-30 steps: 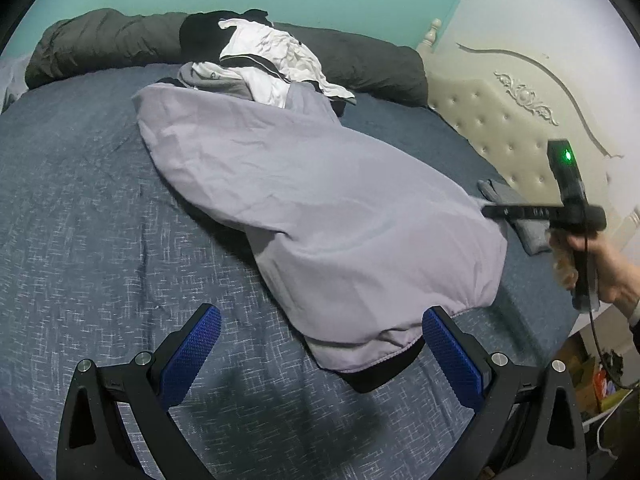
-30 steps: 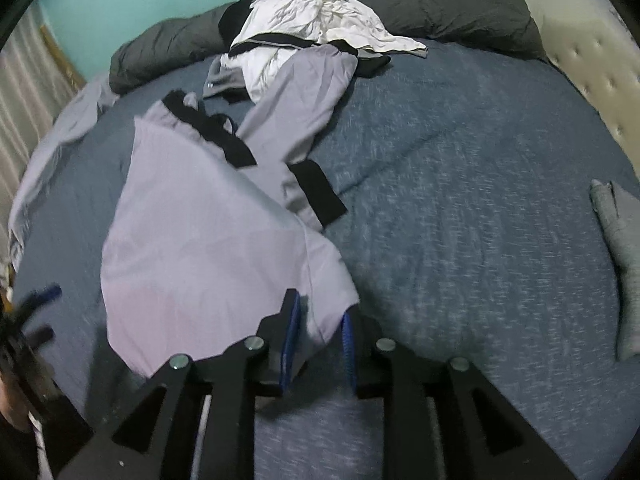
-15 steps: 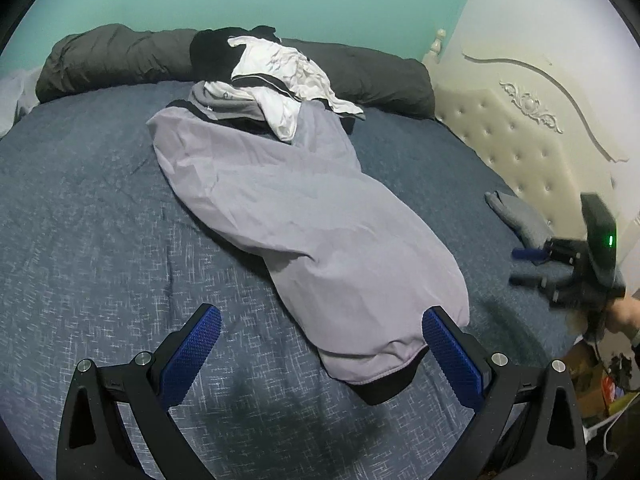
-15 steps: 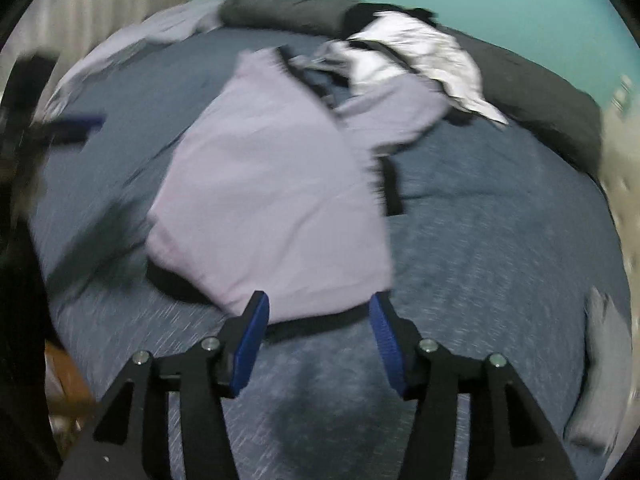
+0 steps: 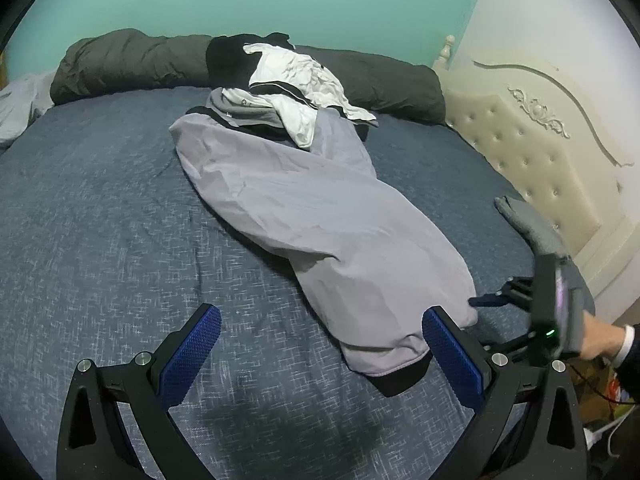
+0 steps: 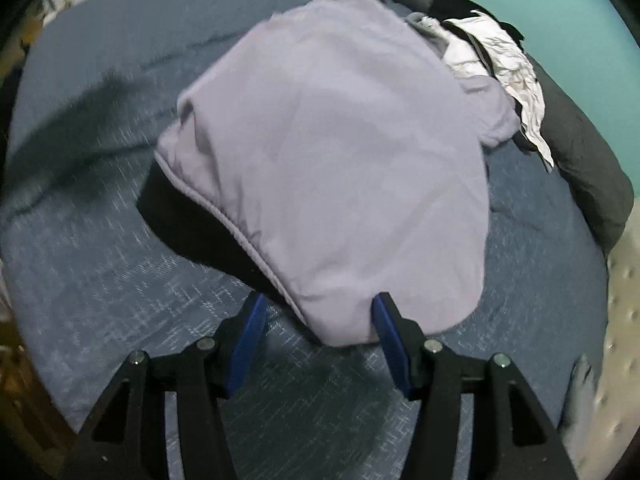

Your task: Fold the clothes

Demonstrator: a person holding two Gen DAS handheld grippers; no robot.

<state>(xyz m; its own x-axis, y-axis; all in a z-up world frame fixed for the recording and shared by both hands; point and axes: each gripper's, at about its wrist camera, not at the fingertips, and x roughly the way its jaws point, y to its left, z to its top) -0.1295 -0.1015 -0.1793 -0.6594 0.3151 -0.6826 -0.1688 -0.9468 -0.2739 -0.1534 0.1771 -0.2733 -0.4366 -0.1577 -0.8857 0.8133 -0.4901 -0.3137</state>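
Lavender garment spread on the bed, both tongs at its near hem

The lavender garment (image 5: 320,216) lies flat across the blue bed (image 5: 100,208), its far end under the pile of clothes (image 5: 288,84) by the dark duvet (image 5: 132,60). The left tongs (image 5: 320,352) stand wide open over the bedcover, just beside the garment's black-lined hem, gripping nothing. The right tongs (image 6: 318,334) are closing, the garment's hem corner between their blue pads but not yet pinched.

One lilac garment (image 5: 320,216) at centre frame, one clothes pile (image 5: 288,92) above it, one grey cloth (image 5: 532,224) at right, two grippers (image 5: 320,344) (image 6: 316,332) low in frame.
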